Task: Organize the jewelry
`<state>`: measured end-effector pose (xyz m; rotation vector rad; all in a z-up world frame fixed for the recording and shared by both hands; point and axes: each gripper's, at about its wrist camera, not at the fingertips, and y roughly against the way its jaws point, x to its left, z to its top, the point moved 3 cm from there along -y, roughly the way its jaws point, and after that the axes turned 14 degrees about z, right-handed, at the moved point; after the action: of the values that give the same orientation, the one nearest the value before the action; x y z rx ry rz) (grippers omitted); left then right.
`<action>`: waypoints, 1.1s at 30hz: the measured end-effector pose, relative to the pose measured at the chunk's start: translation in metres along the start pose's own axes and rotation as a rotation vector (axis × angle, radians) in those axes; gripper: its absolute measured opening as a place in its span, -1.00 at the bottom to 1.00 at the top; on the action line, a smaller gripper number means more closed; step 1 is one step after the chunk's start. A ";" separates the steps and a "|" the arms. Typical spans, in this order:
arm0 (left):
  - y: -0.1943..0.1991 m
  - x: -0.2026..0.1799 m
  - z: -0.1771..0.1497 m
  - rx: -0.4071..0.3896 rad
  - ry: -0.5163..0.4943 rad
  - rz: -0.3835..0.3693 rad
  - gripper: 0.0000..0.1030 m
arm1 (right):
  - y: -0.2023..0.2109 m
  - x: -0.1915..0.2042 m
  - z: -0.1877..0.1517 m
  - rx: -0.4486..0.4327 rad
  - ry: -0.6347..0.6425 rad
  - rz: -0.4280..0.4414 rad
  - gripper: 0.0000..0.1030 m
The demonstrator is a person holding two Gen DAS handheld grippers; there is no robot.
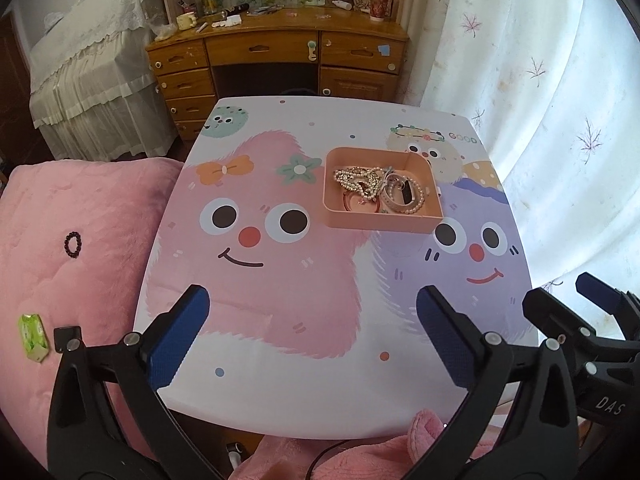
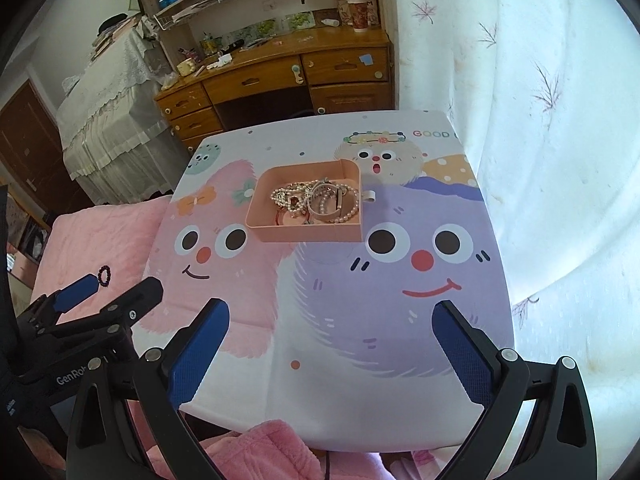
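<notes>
A pink tray (image 1: 380, 222) stands on the cartoon-print table (image 1: 280, 312), right of the middle; it also shows in the right wrist view (image 2: 304, 234). In it lies a heap of jewelry (image 1: 380, 188): pearl strands, a watch band, rings (image 2: 316, 202). A dark bead bracelet (image 1: 73, 245) lies on the pink blanket left of the table, also seen in the right wrist view (image 2: 105, 276). My left gripper (image 1: 312, 304) is open and empty over the table's near edge. My right gripper (image 2: 330, 316) is open and empty, beside it.
A pink blanket (image 1: 72, 280) covers the bed at left, with a green packet (image 1: 33, 336) on it. A wooden desk (image 1: 276, 52) with clutter stands behind the table. A white curtain (image 1: 540, 100) hangs at right. Pink cloth (image 2: 260, 452) lies below the near edge.
</notes>
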<state>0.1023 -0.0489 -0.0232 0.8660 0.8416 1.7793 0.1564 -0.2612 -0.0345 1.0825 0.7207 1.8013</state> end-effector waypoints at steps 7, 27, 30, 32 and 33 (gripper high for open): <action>-0.001 -0.004 -0.003 0.004 -0.006 -0.027 0.99 | -0.002 0.008 0.000 0.009 0.028 0.001 0.99; 0.005 -0.006 -0.013 0.004 -0.038 -0.039 0.99 | 0.005 0.006 -0.017 0.008 -0.010 0.006 0.99; 0.006 -0.001 -0.016 0.008 -0.037 -0.038 0.99 | 0.005 0.006 -0.017 0.003 -0.021 0.013 0.99; 0.007 0.001 -0.018 0.000 -0.043 -0.027 0.99 | 0.006 0.008 -0.019 0.000 -0.025 0.017 0.99; 0.007 0.002 -0.019 0.007 -0.038 -0.031 0.99 | 0.006 0.009 -0.020 0.003 -0.022 0.015 0.99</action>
<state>0.0826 -0.0521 -0.0266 0.8837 0.8330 1.7292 0.1338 -0.2564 -0.0351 1.1105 0.7035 1.7994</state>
